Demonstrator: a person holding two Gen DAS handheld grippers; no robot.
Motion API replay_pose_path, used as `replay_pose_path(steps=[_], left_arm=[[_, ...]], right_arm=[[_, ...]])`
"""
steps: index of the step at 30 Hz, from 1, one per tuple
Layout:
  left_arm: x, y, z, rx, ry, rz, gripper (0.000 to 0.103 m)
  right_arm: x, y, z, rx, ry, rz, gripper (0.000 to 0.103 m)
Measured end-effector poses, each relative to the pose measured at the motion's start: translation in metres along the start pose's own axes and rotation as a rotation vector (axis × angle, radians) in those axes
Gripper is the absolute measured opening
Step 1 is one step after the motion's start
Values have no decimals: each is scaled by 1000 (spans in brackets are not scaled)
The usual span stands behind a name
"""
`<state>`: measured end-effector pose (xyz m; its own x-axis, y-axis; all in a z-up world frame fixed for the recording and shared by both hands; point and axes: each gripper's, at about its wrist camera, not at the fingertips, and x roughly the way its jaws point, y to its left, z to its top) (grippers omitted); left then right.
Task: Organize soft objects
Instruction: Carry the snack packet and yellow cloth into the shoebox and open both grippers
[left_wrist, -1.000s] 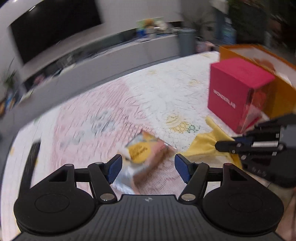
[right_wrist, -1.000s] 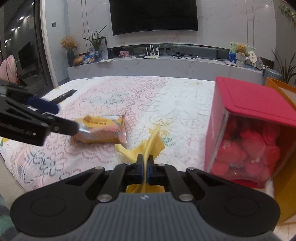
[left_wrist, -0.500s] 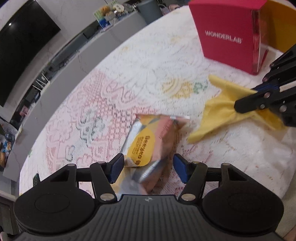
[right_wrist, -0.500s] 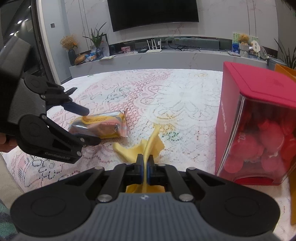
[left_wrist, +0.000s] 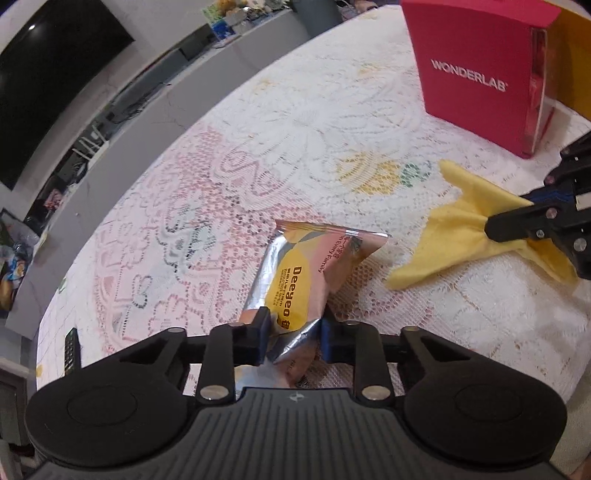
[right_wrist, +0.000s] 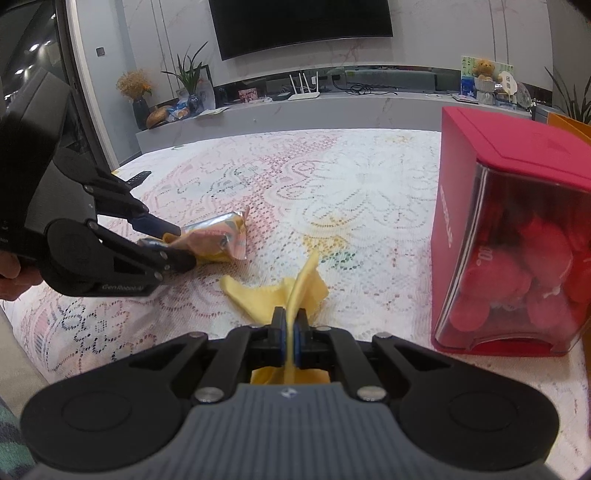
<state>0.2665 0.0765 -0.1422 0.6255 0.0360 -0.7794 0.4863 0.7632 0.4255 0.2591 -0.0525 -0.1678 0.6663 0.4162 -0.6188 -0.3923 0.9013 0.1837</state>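
Fingers (left_wrist: 262, 334) of our left gripper (left_wrist: 293, 338) have just been closing and now clench the near end of the Deeyeo snack packet (left_wrist: 310, 273), its foil crumpling between the blue pads. A second ago those fingers stood wide apart above the packet, which lay flat and untouched; half a second ago they straddled it, not yet pressing. Now the packet's near end is squeezed in, while its far end rests on the lace-covered tabletop (left_wrist: 314, 122).

From the right wrist view we see the same grip from the side: the left gripper (right_wrist: 173, 245) pinches the packet (right_wrist: 218, 236), whose far end tilts up slightly.

Our right gripper (right_wrist: 290, 332) is shut tight on the yellow cloth (right_wrist: 280, 291), exactly as it was in both earlier frames; the cloth stands up in a fold between its fingers (right_wrist: 279, 328) and spreads onto the tabletop beyond them. In the left wrist view that gripper (left_wrist: 491, 223) holds the cloth (left_wrist: 454, 221) just right of the packet, the two apart.

The red WONDERLAB box (left_wrist: 476, 70) stands farther back on the right, in the same place as before, with red plush shapes visible through its clear side (right_wrist: 532, 266).
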Motion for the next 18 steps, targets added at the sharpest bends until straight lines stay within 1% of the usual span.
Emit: replay_pose_path(steps=[1, 3, 8, 11, 14, 18], left_arm=[[-2, 1, 0, -12, -5, 11, 23], [-7, 2, 0, -35, -16, 33, 20], [-30, 12, -2, -121, -62, 60, 20], [-53, 13, -1, -179, -90, 39, 20], [-73, 11, 1, -240, -94, 23, 20], [-99, 4, 5, -340, -93, -40, 20]], right_arm=[[0, 0, 0, -1, -1, -2, 1], [-1, 0, -1, -5, -5, -5, 1], [-8, 0, 2, -5, -26, -2, 1], [-16, -1, 5, 4, -41, 8, 1], [-30, -2, 8, 19, -64, 18, 1], [-54, 0, 12, 19, -92, 12, 1]])
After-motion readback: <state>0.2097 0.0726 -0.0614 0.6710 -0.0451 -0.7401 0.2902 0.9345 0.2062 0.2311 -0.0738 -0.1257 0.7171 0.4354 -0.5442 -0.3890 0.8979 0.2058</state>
